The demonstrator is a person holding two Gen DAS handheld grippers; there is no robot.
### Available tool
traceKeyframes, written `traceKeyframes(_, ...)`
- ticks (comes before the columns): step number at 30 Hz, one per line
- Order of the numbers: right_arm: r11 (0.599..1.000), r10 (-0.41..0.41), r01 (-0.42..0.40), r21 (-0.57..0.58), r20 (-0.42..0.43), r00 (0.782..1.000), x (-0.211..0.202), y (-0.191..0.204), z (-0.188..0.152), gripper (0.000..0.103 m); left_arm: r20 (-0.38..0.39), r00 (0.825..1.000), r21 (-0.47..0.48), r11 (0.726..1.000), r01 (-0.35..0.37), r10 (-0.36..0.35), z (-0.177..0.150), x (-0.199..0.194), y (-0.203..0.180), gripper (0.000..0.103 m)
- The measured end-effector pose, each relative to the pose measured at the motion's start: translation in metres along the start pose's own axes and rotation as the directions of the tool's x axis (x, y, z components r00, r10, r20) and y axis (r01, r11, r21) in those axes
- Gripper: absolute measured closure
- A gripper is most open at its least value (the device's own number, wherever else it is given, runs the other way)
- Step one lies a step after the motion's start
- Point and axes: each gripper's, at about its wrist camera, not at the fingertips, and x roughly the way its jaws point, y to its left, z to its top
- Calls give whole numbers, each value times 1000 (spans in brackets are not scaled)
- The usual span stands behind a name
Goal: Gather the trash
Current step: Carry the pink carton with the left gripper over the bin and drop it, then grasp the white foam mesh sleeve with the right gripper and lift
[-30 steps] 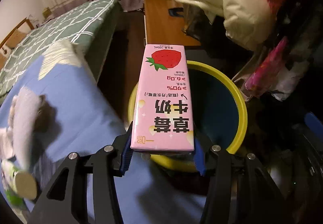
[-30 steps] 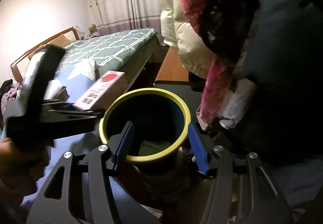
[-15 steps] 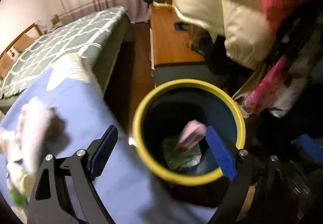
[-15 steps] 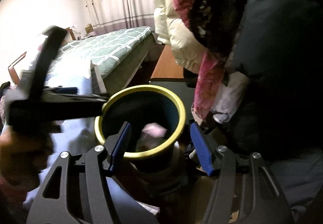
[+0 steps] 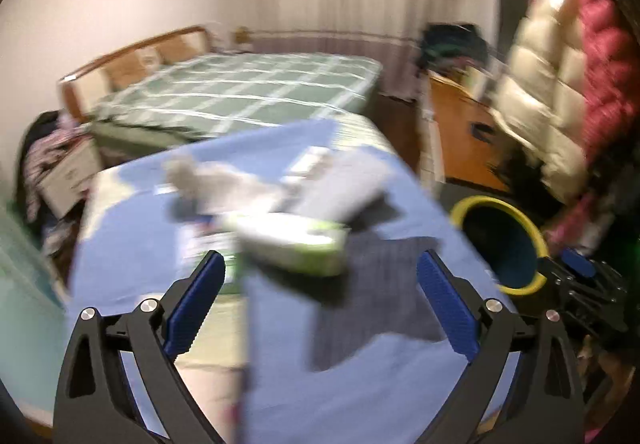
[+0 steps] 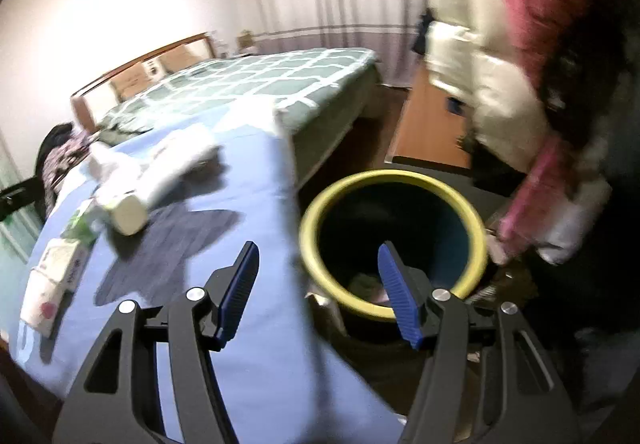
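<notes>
My left gripper (image 5: 320, 264) hangs over the blue bedsheet (image 5: 360, 384), its jaws opening wide with nothing between them. Just beyond its fingertips lies a blurred white-and-green carton (image 5: 292, 244), with a crumpled white tissue (image 5: 192, 180) and a grey box (image 5: 340, 188) behind it. The yellow-rimmed bin (image 5: 500, 244) stands to the right, off the bed's edge. My right gripper (image 6: 316, 284) is open and empty; one finger is over the sheet (image 6: 248, 324), the other over the bin (image 6: 392, 176). Green and pinkish trash (image 6: 364, 284) lies at the bin's bottom.
More litter sits on the sheet's left side: a pale cylinder (image 6: 124, 212), a white package (image 6: 180, 160) and flat tissue packs (image 6: 60, 260). A green checked bed (image 6: 248, 84) lies behind. Hanging padded coats (image 6: 500, 92) crowd the right, above a wooden cabinet (image 6: 428, 124).
The left gripper let go of the pink strawberry milk carton, which fell into the bin. It then opened wide and swung left and up over the sheet. The right gripper shifted left.
</notes>
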Motion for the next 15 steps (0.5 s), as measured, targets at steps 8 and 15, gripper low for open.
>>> traceKeyframes(8,982,139,-145,-120,-53,989,29,92,0,44,7,990,-136,981,-139,141,-37,-43,91,6)
traceKeyframes(15,983,161,-165,-86,-48,986,70,124,40,44,-8,986,-195,967,-163,165,-62,-49,123,6)
